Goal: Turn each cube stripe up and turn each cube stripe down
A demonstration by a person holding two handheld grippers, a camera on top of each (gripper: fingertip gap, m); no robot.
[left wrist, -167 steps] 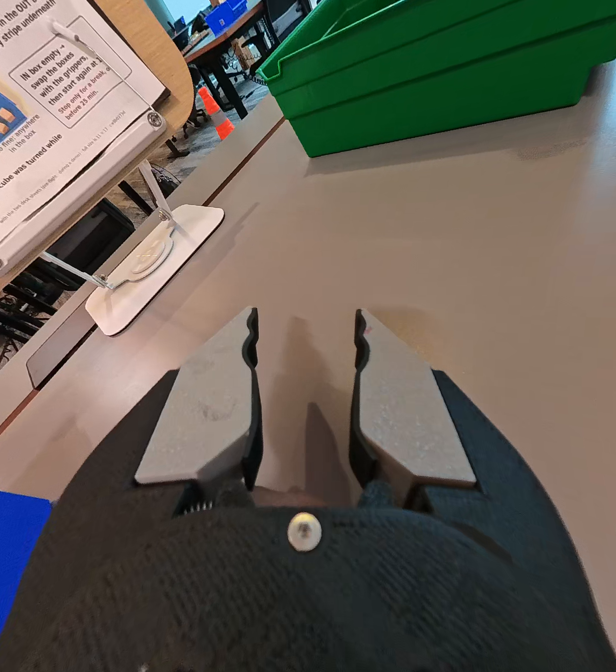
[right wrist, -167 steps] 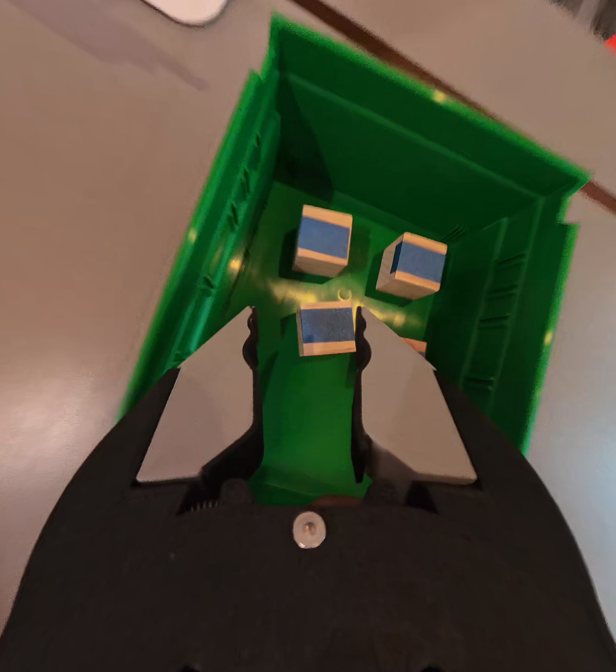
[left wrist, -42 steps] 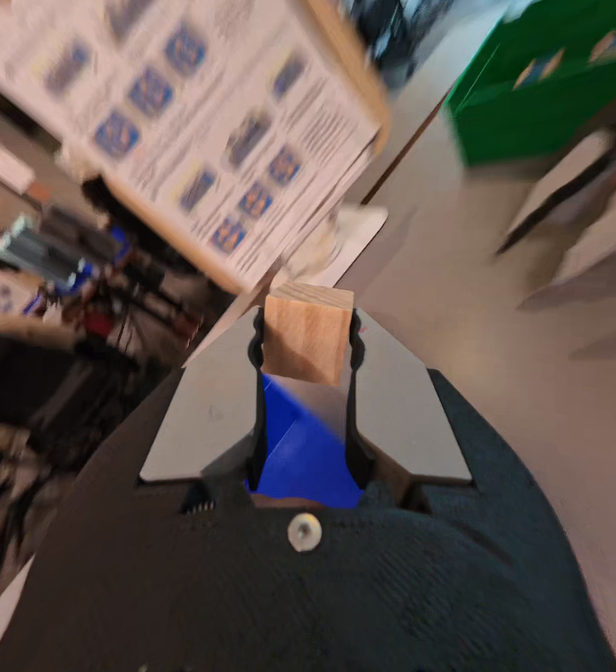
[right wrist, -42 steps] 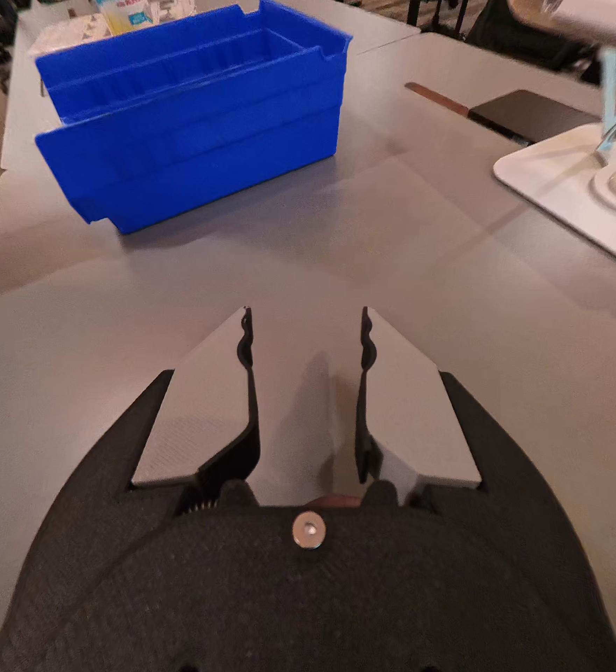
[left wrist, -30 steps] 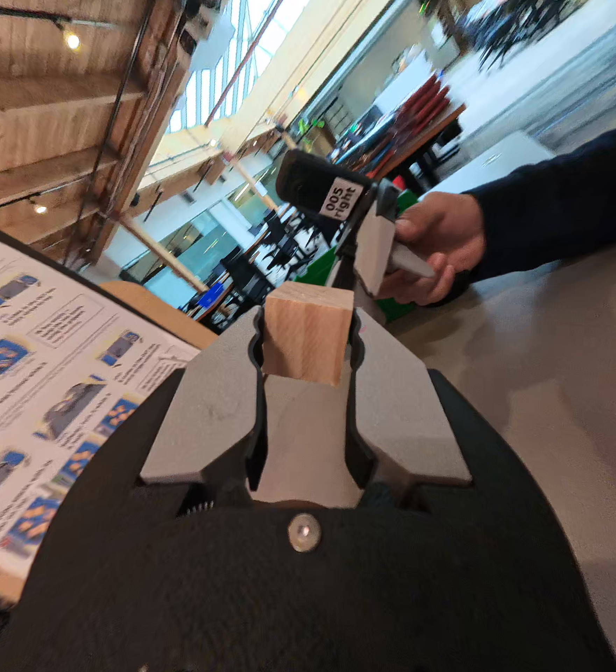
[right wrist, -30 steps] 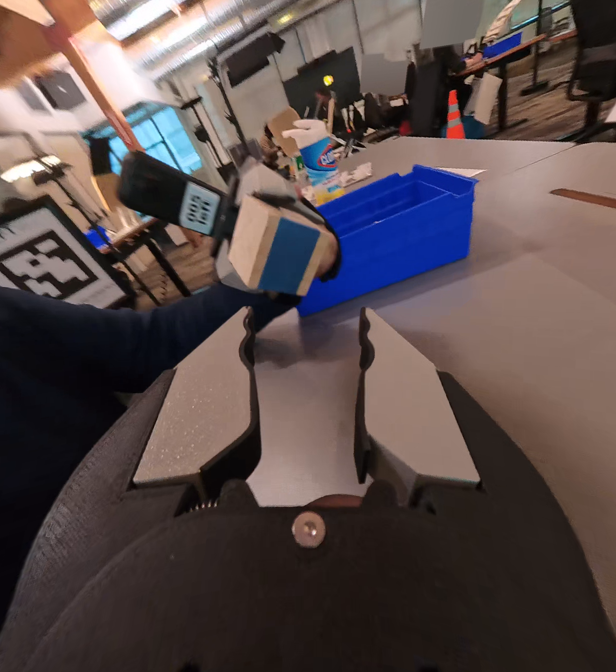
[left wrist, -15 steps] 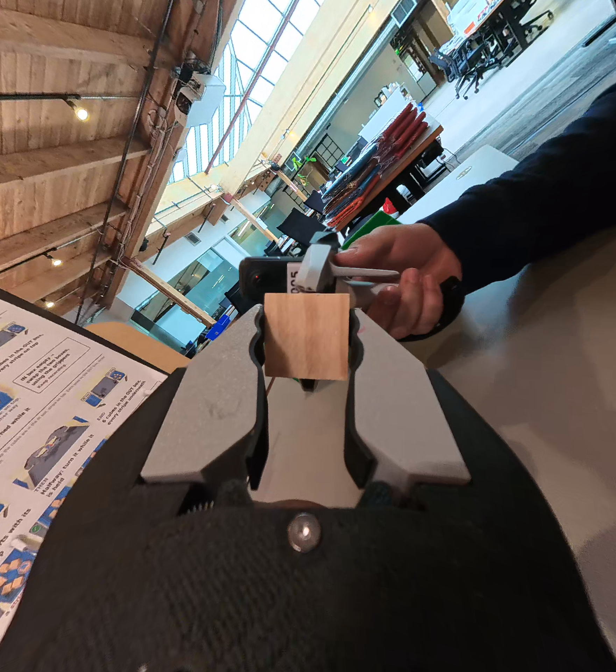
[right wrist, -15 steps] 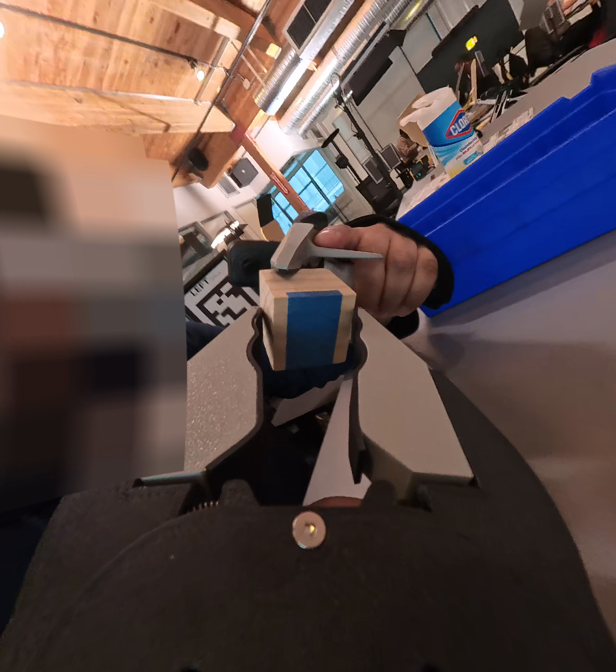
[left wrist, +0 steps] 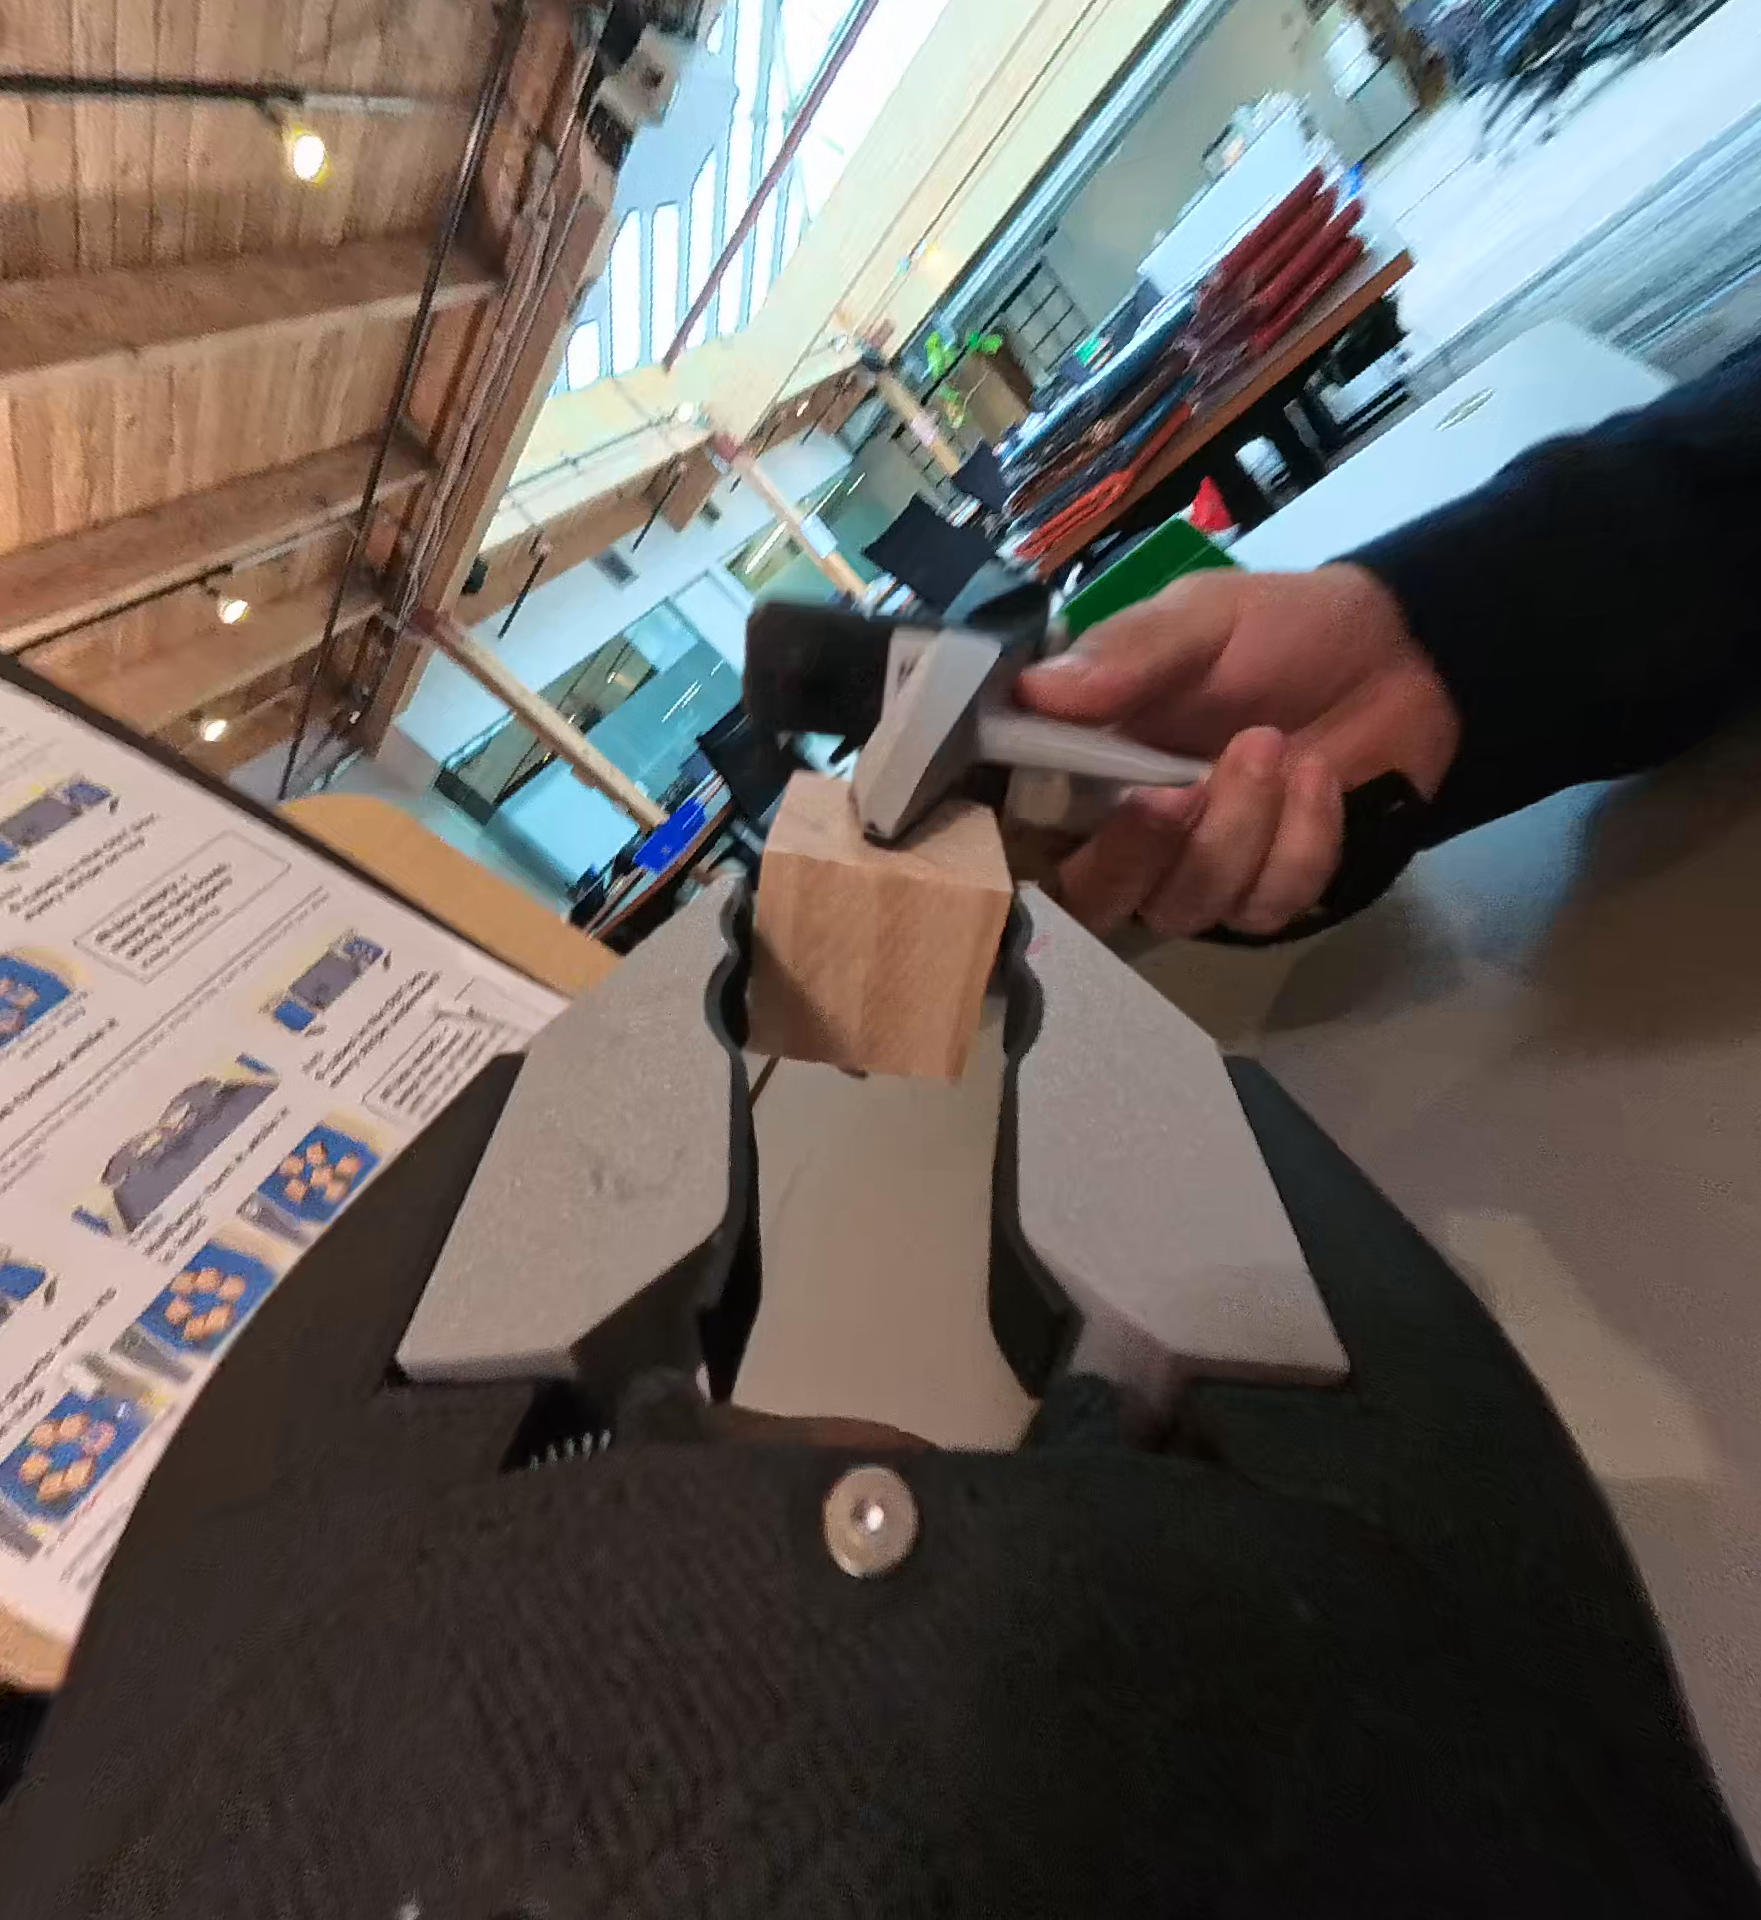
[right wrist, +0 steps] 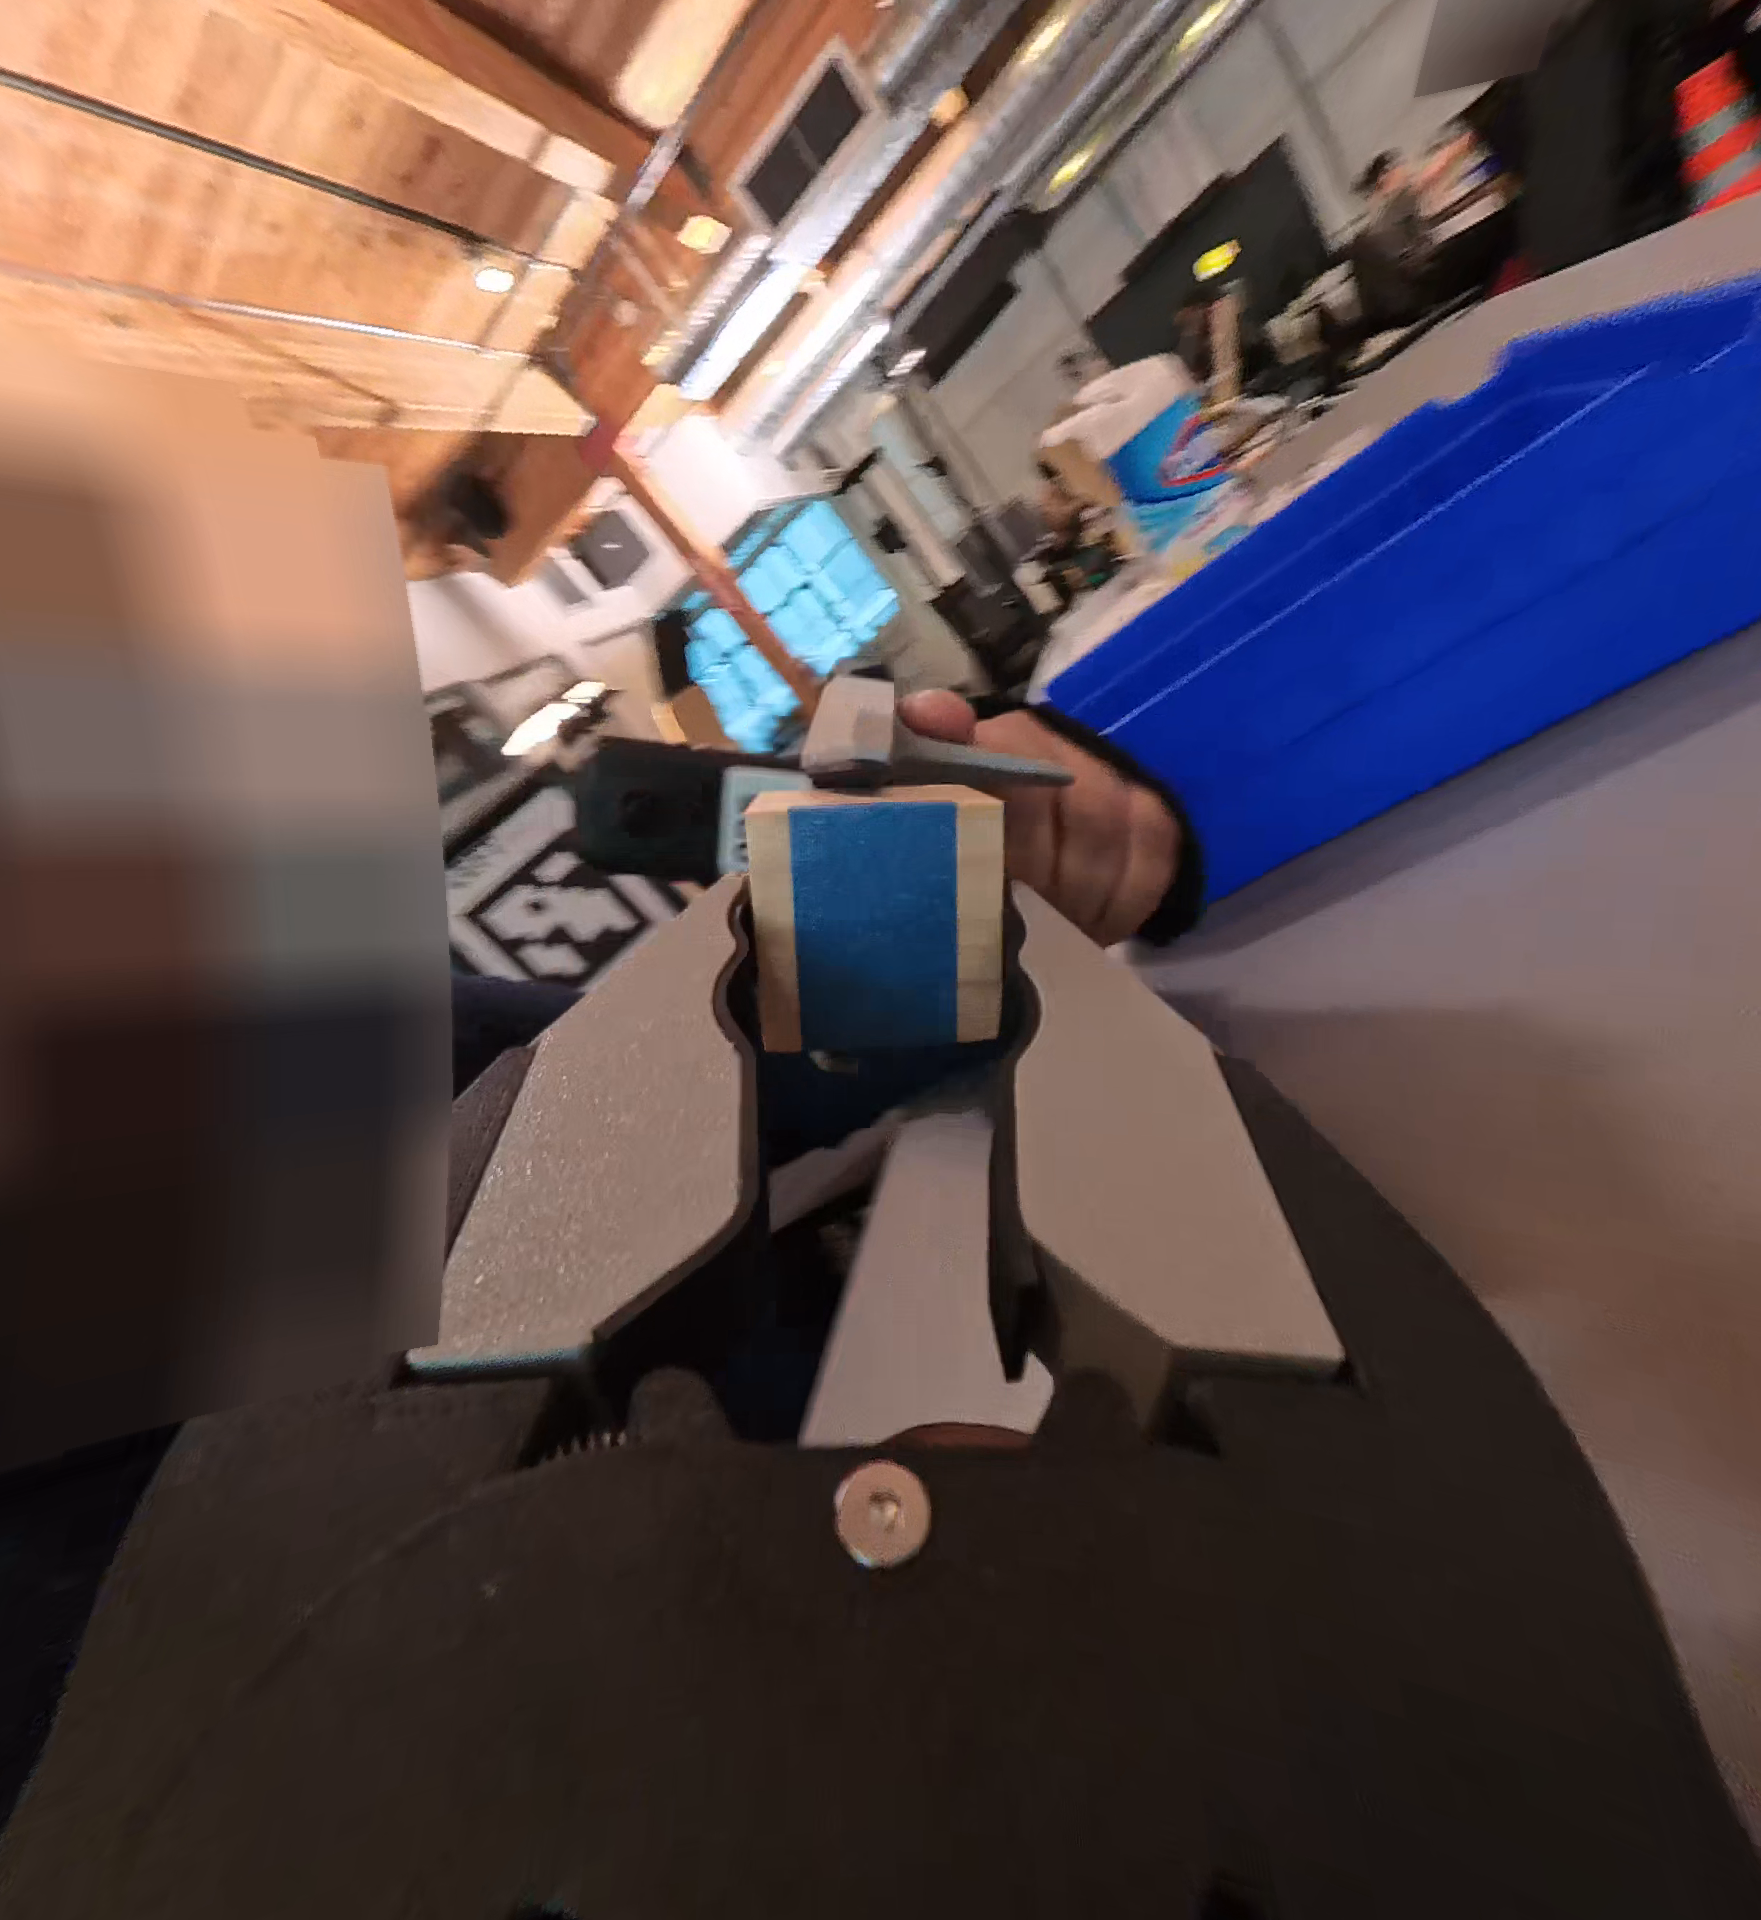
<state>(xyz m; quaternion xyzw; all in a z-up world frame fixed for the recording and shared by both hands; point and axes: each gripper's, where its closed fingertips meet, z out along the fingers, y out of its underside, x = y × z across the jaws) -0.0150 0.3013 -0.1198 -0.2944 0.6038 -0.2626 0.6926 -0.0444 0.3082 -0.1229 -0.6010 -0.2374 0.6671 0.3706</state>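
I hold one wooden cube (left wrist: pixel 876 966) in the air above the grey table (left wrist: pixel 1530 1299). My left gripper (left wrist: pixel 876 956) is shut on its two sides. In the left wrist view one finger (left wrist: pixel 917 738) of the right gripper presses on the cube's top, with a hand (left wrist: pixel 1250 769) behind it. In the right wrist view the cube (right wrist: pixel 876 925) shows its blue stripe facing the camera. It sits between the fingertips of my right gripper (right wrist: pixel 876 935), which touch both sides. One finger (right wrist: pixel 850 732) of the left gripper lies on the cube's top there.
A blue bin (right wrist: pixel 1478 623) stands on the table behind the cube at the right. A printed instruction sheet (left wrist: pixel 128 1039) stands at the left. A black-and-white marker board (right wrist: pixel 543 914) and a wipes tub (right wrist: pixel 1177 468) are farther back.
The right gripper came up to the cube held in my left gripper and closed around it. The cube has tilted a little between the left fingers. Both views have swung.
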